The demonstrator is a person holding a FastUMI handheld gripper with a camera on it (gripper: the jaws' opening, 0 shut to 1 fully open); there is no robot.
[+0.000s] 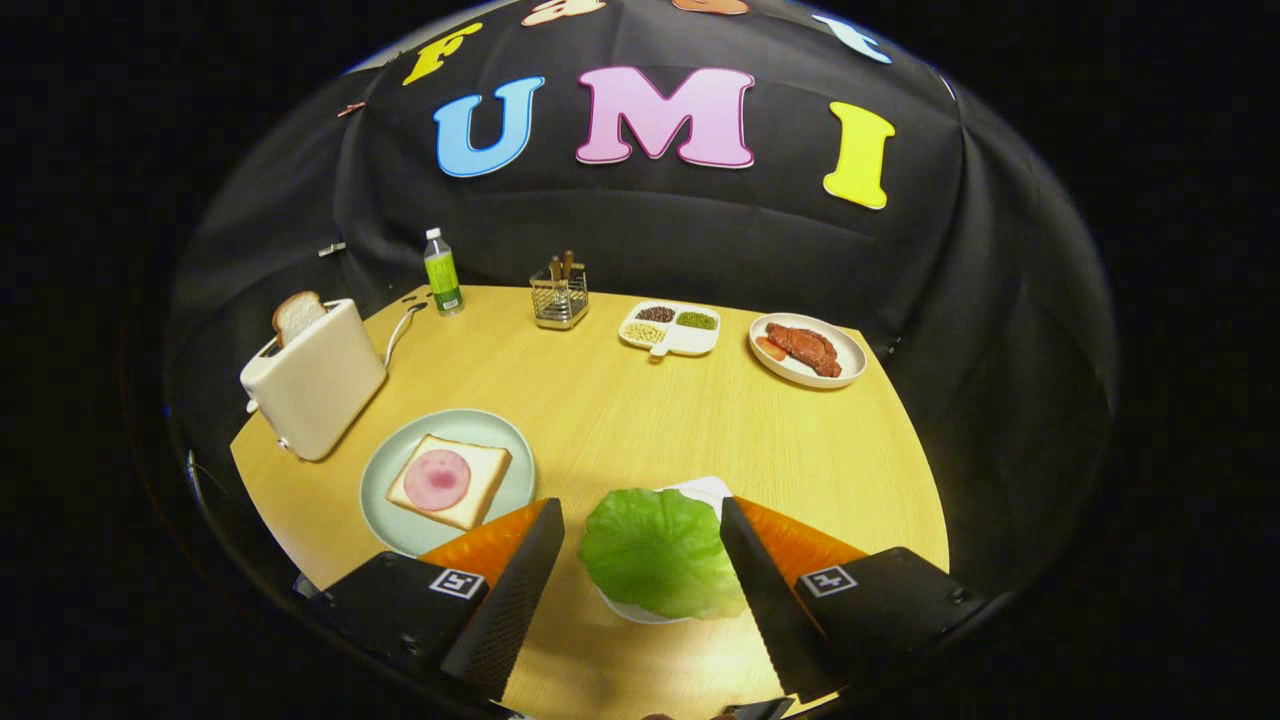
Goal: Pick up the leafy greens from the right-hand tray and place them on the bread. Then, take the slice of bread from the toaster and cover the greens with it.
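Observation:
A green leaf of lettuce (660,552) lies on a small white tray (706,490) between my two fingers. My gripper (642,512) is open and hangs above the leaf without touching it. Just left of my left finger, a pale green plate (400,470) carries a slice of bread (450,480) topped with a round pink slice of ham. Beyond that plate stands a cream toaster (315,385) with another slice of bread (297,315) sticking up out of its slot.
Along the far edge of the wooden table (620,410) stand a green bottle (441,273), a wire holder (559,297), a divided white dish of beans (669,328) and a plate of meat (807,349). The toaster's cord runs toward the bottle.

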